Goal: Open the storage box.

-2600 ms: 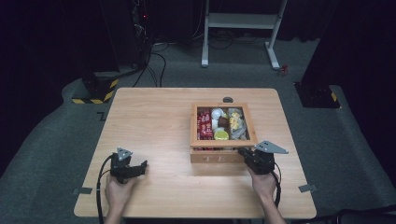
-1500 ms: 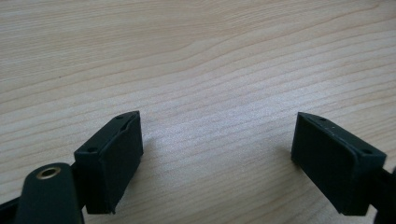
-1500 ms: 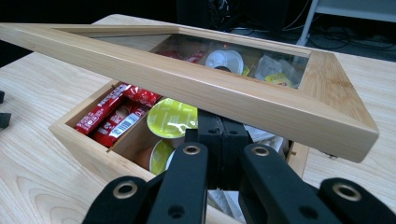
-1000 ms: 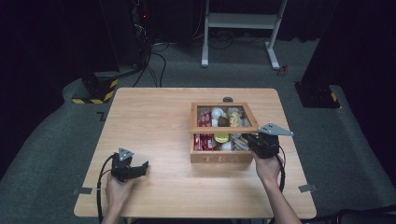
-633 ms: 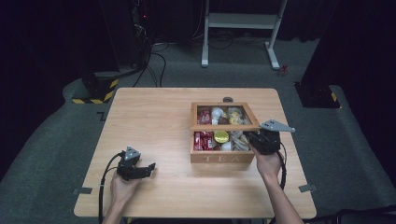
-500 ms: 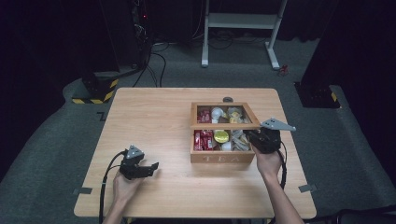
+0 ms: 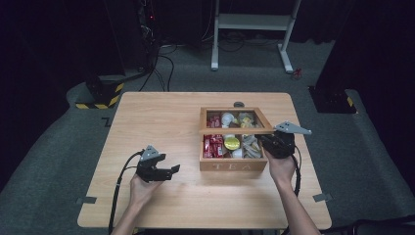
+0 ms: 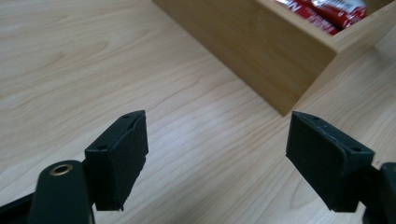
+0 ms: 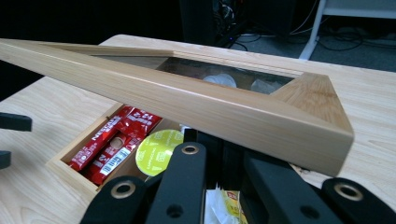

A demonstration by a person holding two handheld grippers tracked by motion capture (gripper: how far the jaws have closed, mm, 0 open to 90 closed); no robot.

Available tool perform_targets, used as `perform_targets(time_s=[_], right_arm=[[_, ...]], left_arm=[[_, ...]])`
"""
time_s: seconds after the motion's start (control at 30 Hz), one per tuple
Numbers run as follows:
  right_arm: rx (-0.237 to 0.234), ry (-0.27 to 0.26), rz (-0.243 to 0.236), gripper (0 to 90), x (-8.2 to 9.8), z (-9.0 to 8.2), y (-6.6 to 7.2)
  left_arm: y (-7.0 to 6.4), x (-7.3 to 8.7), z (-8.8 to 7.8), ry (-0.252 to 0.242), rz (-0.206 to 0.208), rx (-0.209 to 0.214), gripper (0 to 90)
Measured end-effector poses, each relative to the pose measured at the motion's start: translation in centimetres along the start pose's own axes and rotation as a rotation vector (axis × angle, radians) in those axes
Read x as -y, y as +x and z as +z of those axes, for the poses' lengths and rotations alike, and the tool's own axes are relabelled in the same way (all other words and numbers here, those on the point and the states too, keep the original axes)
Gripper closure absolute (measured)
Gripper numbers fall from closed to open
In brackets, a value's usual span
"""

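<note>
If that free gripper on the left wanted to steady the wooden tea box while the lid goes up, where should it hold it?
Probably the box's bare left wall, coming in level from the left: it is flat, upright and faces the open left gripper. The lid is propped up by the shut right gripper, so the top rim is best avoided.

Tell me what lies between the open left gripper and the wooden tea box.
Bare tabletop separates left gripper from wooden tea box, seen in the left gripper view.

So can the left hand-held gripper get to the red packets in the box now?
Probably yes. The right hand-held gripper props the lid up, so the red packets lie uncovered, and bare table lies between them and the open left hand-held gripper.
</note>
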State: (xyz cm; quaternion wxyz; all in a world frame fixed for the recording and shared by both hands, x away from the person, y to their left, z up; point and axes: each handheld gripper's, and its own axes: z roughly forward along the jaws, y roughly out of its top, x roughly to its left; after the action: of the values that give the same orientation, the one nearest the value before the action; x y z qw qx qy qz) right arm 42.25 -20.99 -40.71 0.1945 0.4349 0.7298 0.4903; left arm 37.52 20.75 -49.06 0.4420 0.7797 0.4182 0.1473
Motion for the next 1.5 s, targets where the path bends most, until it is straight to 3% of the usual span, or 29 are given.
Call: perform_targets(time_s=[0.2,0.3,0.7,0.8,1.0,1.07,1.23,1.5], right_arm=[[-0.007,0.001,-0.005,89.1,-0.3,0.0,-0.1],[-0.003,-0.003,-0.009,89.1,-0.5,0.0,-0.1],[-0.001,-0.001,-0.006,89.6,-0.9,0.2,-0.3],[-0.001,0.004,-0.004,89.5,-1.1,0.2,-0.4],[-0.001,0.005,-0.002,89.5,-1.7,0.2,-0.5],[0.002,0.005,-0.006,89.4,-2.0,0.2,-0.5],[0.009,0.010,0.001,89.5,-2.3,0.2,-0.5],[0.009,0.006,-0.002,89.5,-2.7,0.3,-0.7]], left_arm=[[-1.2,-1.2,1.0,-0.037,0.049,0.052,25.5],[-2.1,-1.8,1.4,-0.048,0.078,0.036,27.4],[-3.7,-4.5,2.7,-0.055,0.087,0.071,30.5],[-4.2,-4.9,3.0,-0.056,0.112,0.084,30.4],[-5.3,-5.5,3.9,-0.082,0.144,0.080,32.7],[-5.4,-5.6,4.2,-0.083,0.139,0.084,32.8],[-5.8,-6.0,4.9,-0.070,0.143,0.085,31.6],[-7.2,-7.7,6.5,-0.055,0.191,0.069,30.2]])
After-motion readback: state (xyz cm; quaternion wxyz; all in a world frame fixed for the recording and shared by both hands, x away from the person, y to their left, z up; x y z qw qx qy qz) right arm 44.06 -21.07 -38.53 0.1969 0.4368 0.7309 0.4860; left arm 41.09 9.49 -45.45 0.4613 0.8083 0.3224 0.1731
